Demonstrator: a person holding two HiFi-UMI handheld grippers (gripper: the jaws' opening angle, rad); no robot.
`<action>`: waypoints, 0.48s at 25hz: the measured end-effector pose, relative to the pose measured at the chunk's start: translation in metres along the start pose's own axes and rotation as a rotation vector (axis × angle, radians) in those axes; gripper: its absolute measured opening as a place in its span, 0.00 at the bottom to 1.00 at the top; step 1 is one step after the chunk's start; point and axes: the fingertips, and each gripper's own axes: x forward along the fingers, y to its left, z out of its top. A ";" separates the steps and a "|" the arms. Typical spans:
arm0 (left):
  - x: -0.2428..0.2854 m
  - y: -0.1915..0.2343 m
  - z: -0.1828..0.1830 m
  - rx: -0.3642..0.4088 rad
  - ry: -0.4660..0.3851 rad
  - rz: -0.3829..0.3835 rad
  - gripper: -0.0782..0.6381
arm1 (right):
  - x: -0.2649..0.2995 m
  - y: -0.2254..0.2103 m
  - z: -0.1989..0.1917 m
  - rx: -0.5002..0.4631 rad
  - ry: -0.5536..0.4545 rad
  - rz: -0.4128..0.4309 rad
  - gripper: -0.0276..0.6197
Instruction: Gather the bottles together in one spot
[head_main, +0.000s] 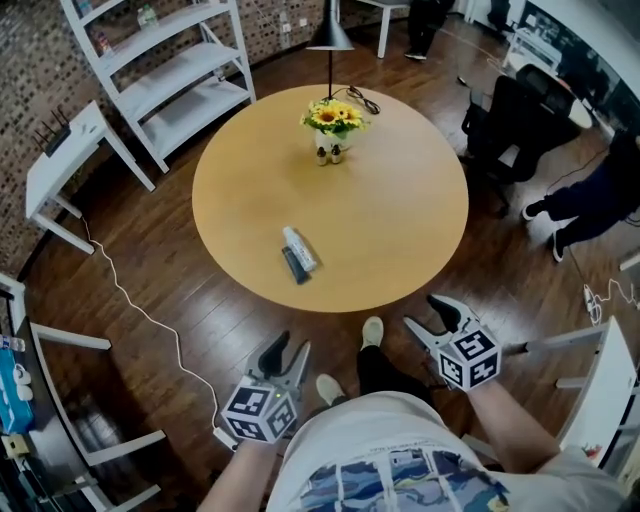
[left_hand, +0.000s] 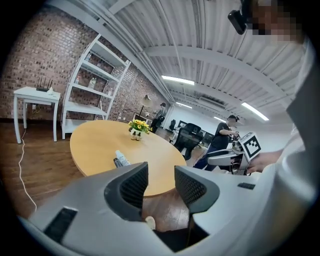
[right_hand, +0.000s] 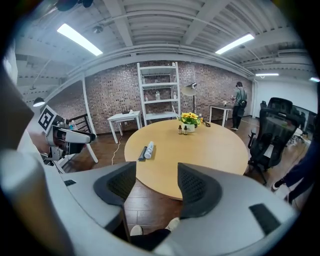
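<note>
On the round wooden table (head_main: 400, 220), a white bottle (head_main: 299, 247) and a dark bottle (head_main: 294, 266) lie side by side near the front edge. Both show in the left gripper view (left_hand: 121, 158) and in the right gripper view, white bottle (right_hand: 149, 149), dark bottle (right_hand: 142, 153). Two small brown bottles (head_main: 329, 155) stand at the foot of a sunflower vase (head_main: 334, 122) on the far side. My left gripper (head_main: 288, 355) (left_hand: 161, 181) and right gripper (head_main: 430, 318) (right_hand: 157, 182) hang over the floor, short of the table. Both are open and empty.
A white shelf unit (head_main: 175, 70) and a white side table (head_main: 60, 160) stand at the far left. A floor lamp (head_main: 330, 40) is behind the table and a black office chair (head_main: 510, 120) to its right. A white cable (head_main: 140, 310) trails across the wooden floor.
</note>
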 end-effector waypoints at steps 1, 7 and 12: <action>-0.002 0.000 -0.002 0.000 -0.002 -0.001 0.30 | -0.001 0.003 0.000 -0.003 0.000 0.001 0.48; -0.007 0.006 -0.008 -0.025 -0.031 0.010 0.32 | 0.018 0.023 -0.003 -0.042 0.017 0.039 0.48; -0.016 0.021 -0.015 -0.031 -0.026 0.055 0.32 | 0.077 0.048 -0.002 -0.098 0.064 0.123 0.48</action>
